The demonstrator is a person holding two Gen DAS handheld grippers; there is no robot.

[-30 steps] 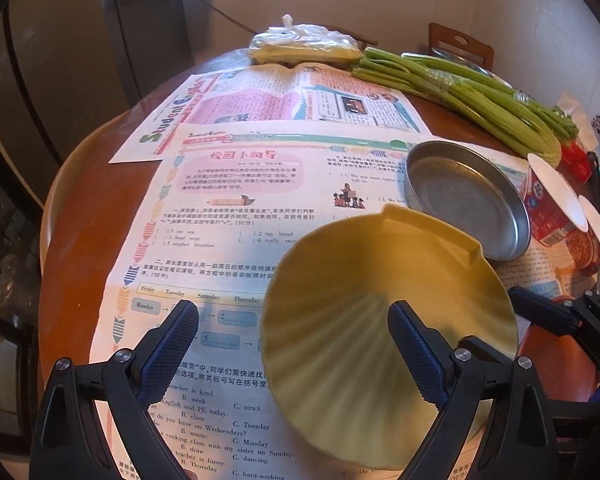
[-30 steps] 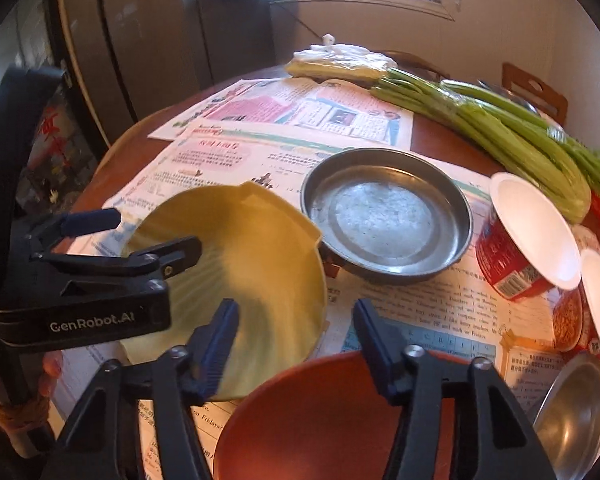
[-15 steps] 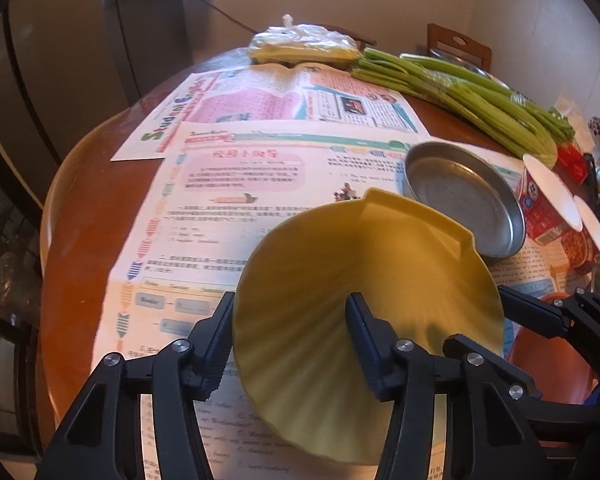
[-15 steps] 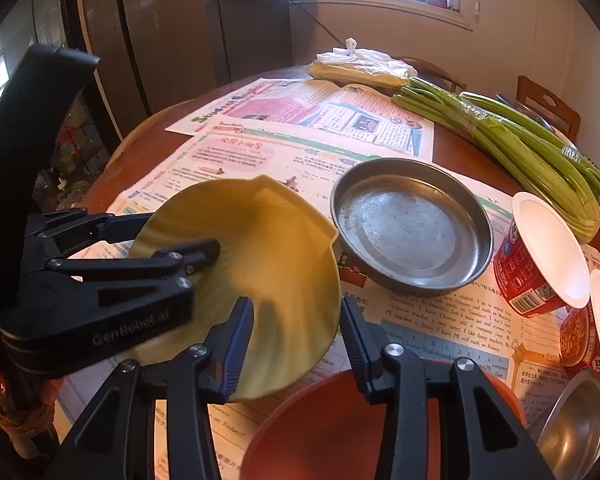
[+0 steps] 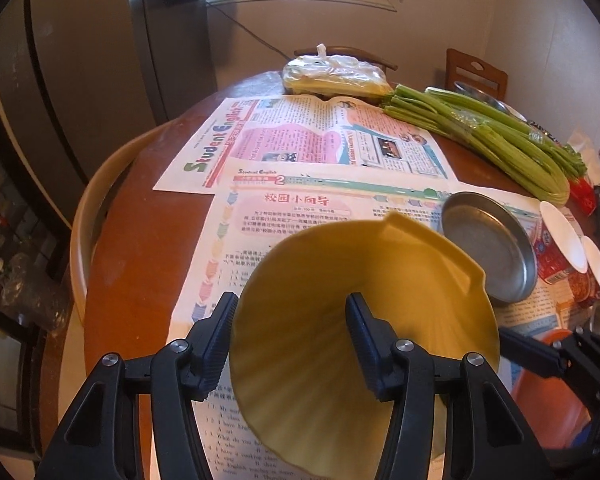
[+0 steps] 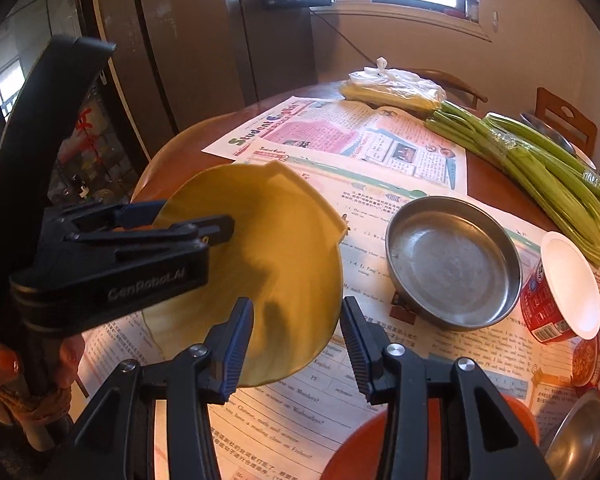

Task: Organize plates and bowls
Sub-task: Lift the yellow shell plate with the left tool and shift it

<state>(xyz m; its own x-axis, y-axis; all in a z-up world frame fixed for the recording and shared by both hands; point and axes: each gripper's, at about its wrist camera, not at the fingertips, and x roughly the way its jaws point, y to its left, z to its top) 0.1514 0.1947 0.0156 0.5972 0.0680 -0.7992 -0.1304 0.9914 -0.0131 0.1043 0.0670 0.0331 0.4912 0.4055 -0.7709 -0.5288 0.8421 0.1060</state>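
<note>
- Step in hand, as I judge it: the yellow scalloped plate (image 5: 364, 344) is gripped and tilted up off the newspaper (image 5: 300, 208), being carried toward wherever the dishes are to be gathered. Its far rim stands high, the near edge low between the jaws.
- Left gripper (image 5: 288, 344): jaws have just been closing and now clamp the plate's near rim, one finger outside the rim on the left, the other inside the dished face. In the right wrist view the same gripper (image 6: 188, 224) is seen side-on, its fingers pinching the plate (image 6: 260, 264) edge.
- Right gripper (image 6: 296, 344): jaws drawn in narrow, also just been closing. Nothing sits between the pads; the yellow plate's lower edge shows behind the gap. The orange bowl (image 6: 428, 436) lies below, its rim partly hidden by the fingers; contact with it I cannot make out.
- Plate location: above the newspaper, just left of the steel pan (image 6: 452, 260), which rests flat on the paper and is not touched.
- Other dishes: another steel bowl (image 6: 580, 432) at lower right, cut by the frame.
- Nearby clutter: celery bunch (image 6: 540, 168), red instant-noodle cup (image 6: 556, 292), bagged food (image 6: 392, 88) at the table's far side.
- Next move, in my estimate: level the plate and lower it squarely onto its stacking partner before letting go; a one-edge pinch lets the plate swing.
</note>
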